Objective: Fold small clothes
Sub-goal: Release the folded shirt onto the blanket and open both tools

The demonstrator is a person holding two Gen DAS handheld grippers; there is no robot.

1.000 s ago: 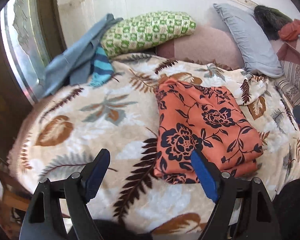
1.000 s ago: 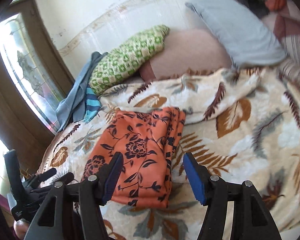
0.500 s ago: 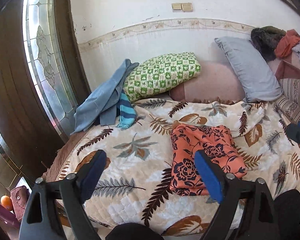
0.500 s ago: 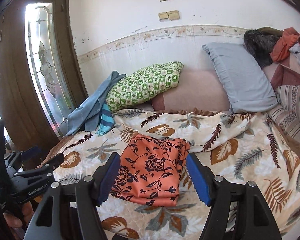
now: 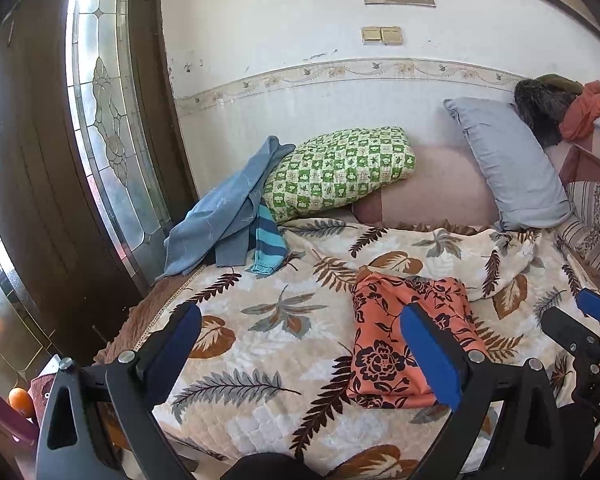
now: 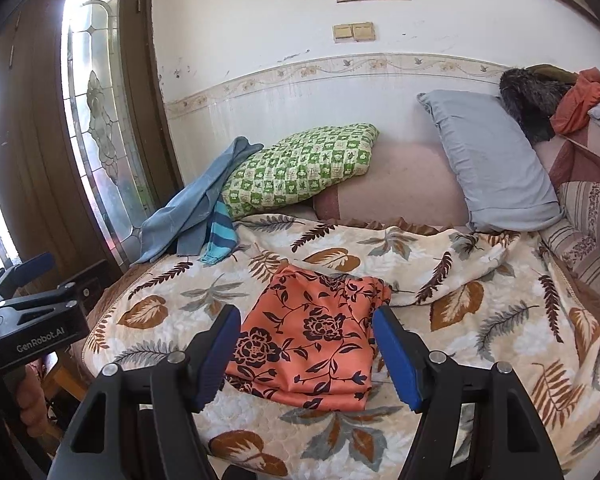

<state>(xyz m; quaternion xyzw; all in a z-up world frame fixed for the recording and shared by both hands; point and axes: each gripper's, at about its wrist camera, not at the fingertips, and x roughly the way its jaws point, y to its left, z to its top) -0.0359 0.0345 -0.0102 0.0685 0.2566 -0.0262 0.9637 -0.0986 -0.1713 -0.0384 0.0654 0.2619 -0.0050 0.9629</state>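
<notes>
Both my jaws gape empty; folded orange floral-print cloth [image 6: 316, 340] lies lengthwise dead ahead of right gripper [image 6: 306, 354], nearer than left gripper [image 5: 300, 344].

Both grippers have pulled back & up from the folded orange floral garment [image 6: 312, 340]; it now looks smaller, lower in both views. Left gripper [image 5: 300, 344] no longer frames it closely, cloth sits behind its right finger. Right gripper [image 6: 306, 354] now level w/ wall, not tilted.
</notes>
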